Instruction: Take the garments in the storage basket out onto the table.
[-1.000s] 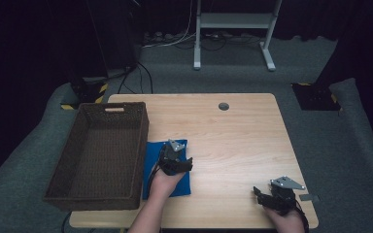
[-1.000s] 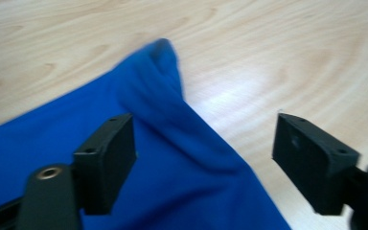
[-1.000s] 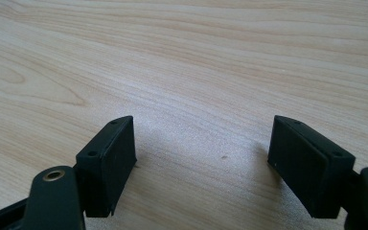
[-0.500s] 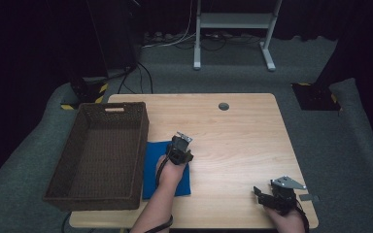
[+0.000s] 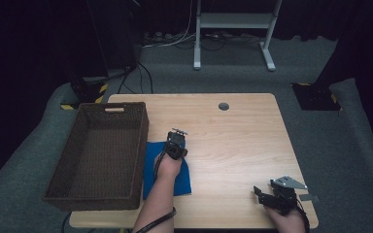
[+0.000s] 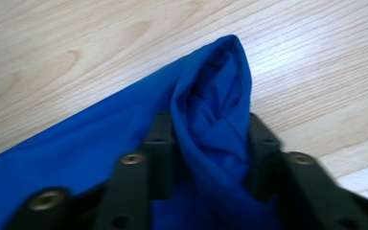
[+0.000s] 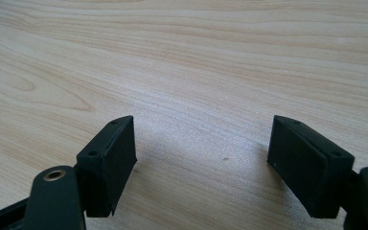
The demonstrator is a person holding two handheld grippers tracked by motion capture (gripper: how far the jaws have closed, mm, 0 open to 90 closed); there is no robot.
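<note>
Basket point(image 5: 99, 155) empty, left tongs point(image 6: 211, 143) pinching cloth point(image 6: 124, 143)

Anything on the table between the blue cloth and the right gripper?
Nothing: in the high view only bare tabletop separates the blue cloth, pinched by the left gripper, from the right gripper.

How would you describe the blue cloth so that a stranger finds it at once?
On the wooden table, look just right of the brown woven basket. The blue cloth lies flat there, one corner bunched between the left tongs. It is the only blue, soft thing on the table.
</note>
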